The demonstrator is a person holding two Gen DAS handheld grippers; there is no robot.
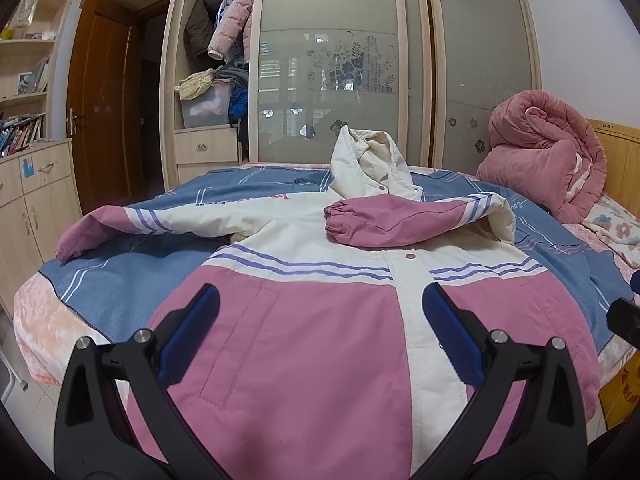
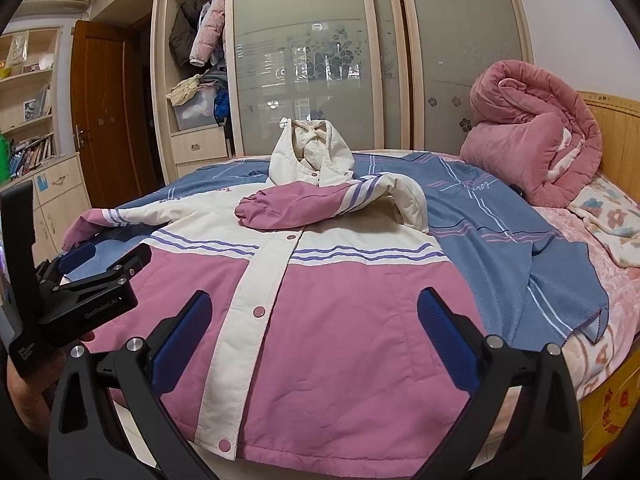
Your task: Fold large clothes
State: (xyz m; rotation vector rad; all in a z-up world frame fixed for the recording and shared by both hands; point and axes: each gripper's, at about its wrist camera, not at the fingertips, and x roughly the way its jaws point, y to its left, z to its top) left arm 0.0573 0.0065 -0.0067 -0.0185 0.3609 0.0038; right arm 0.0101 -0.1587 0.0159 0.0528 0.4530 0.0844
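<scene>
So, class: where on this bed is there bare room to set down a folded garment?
Free: the blue blanket between the jacket and the rolled pink quilt, and the blue patch under the outstretched sleeve. Crowded: the middle under the jacket, and the headboard corner with the quilt.

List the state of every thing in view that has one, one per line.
jacket: spread front-up on the bed, snapped shut
right-hand sleeve: folded across the chest
left-hand sleeve: stretched out flat
hood: propped upright
left gripper: open, empty
right gripper: open, empty
pink quilt: rolled in a heap
wardrobe: left bay open, glass doors covering the rest
wooden door: open
</scene>
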